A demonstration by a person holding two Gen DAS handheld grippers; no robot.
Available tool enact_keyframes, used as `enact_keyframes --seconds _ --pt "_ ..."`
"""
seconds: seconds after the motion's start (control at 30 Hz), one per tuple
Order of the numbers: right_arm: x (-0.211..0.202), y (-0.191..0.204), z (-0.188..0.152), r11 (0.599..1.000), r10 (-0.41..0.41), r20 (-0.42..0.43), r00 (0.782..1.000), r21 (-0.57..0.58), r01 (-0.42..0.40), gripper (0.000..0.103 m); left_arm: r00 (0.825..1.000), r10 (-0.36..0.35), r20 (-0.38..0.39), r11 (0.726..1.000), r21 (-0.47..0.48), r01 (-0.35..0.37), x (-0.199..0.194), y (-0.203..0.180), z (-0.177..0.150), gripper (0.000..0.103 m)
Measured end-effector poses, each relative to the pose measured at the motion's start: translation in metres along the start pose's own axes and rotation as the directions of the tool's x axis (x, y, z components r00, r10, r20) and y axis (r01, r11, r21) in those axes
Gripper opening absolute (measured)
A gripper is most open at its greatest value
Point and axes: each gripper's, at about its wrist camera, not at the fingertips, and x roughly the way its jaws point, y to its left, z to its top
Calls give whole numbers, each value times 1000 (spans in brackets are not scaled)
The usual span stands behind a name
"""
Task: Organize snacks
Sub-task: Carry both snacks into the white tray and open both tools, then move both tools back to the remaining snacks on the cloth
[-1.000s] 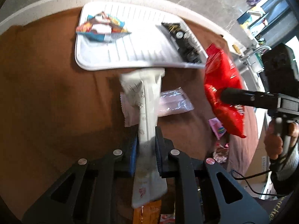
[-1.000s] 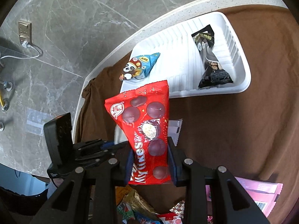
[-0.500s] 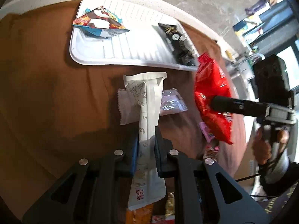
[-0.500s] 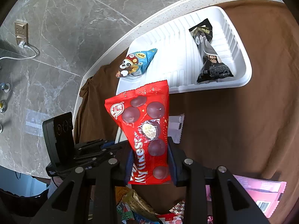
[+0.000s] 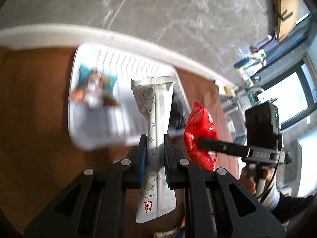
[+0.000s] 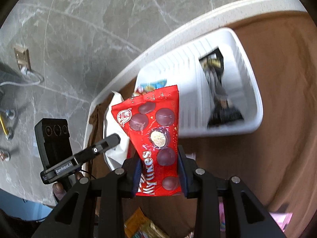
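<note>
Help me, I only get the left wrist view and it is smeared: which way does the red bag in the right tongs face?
Observer: The red bag stands upright in the right tongs, with its printed front, brown chocolate balls, toward that camera.
Operator: Is anything in the tray behind my white packet?
Observer: A black packet lies lengthwise along one end of it.
Operator: Anything left to sort?
Observer: A yellow packet and a pink packet show at the bottom of the right wrist view.
</note>
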Motion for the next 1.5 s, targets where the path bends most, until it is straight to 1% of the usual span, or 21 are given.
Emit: enact_keyframes --seconds 0.07,0.23,0.33,0.37,0.43,0.47,0.5,0.53,0.57,0.63,0.73,0.77,0.9,0.93,1.07,1.13,1.27,1.37,1.5 --pt "0 0 11 1000 4 17 1000 8 -4 35 1000 6 25 1000 -5 -6 3 1 20 13" --pt "7 -6 41 999 -2 54 999 38 0 35 998 24 51 999 -23 -23 19 9 55 13" --pt "16 -13 55 998 -16 62 998 62 13 35 996 62 67 998 -7 -61 36 9 71 13" --pt "19 -14 58 998 -28 62 998 66 24 36 996 72 60 997 -4 -72 43 10 75 14" --pt "28 -19 64 996 -57 56 997 73 53 36 991 124 44 992 23 -125 61 8 83 14" --pt "32 -21 66 995 -75 52 996 74 71 37 986 160 41 986 46 -162 69 6 85 14" --pt "37 -22 68 993 -95 49 994 75 92 43 982 187 40 980 63 -189 74 7 85 14" --pt "42 -22 69 991 -112 43 993 72 109 47 976 214 31 973 81 -216 82 6 86 14" --pt "45 -23 70 989 -132 39 991 69 129 50 973 227 27 970 85 -229 85 6 85 14" --pt "48 -21 71 987 -157 43 987 50 155 50 964 265 40 957 112 -268 90 4 85 15" --pt "47 -16 70 982 -189 66 980 13 189 57 947 313 74 933 161 -321 87 0 79 15" --pt "45 -14 70 980 -197 72 978 3 197 57 944 319 81 929 170 -329 87 -4 77 15" --pt "34 -7 65 986 -166 80 983 -3 167 57 930 343 135 908 208 -365 73 -15 73 15" --pt "30 -5 62 987 -157 84 984 -7 158 57 930 339 145 906 217 -364 68 -18 70 15" --pt "8 4 49 992 -125 97 987 -25 128 57 932 324 161 899 253 -357 48 -31 52 15" --pt "-4 11 41 991 -123 105 987 -44 128 57 934 322 158 898 263 -354 37 -36 41 15" --pt "-39 23 19 987 -122 125 985 -92 134 58 946 295 135 905 278 -322 20 -42 12 15" --pt "-62 30 2 980 -137 138 981 -128 155 60 951 291 102 904 296 -309 12 -46 -12 15" --pt "-92 35 -31 951 -196 158 968 -208 227 62 961 272 43 912 306 -272 5 -49 -44 15"
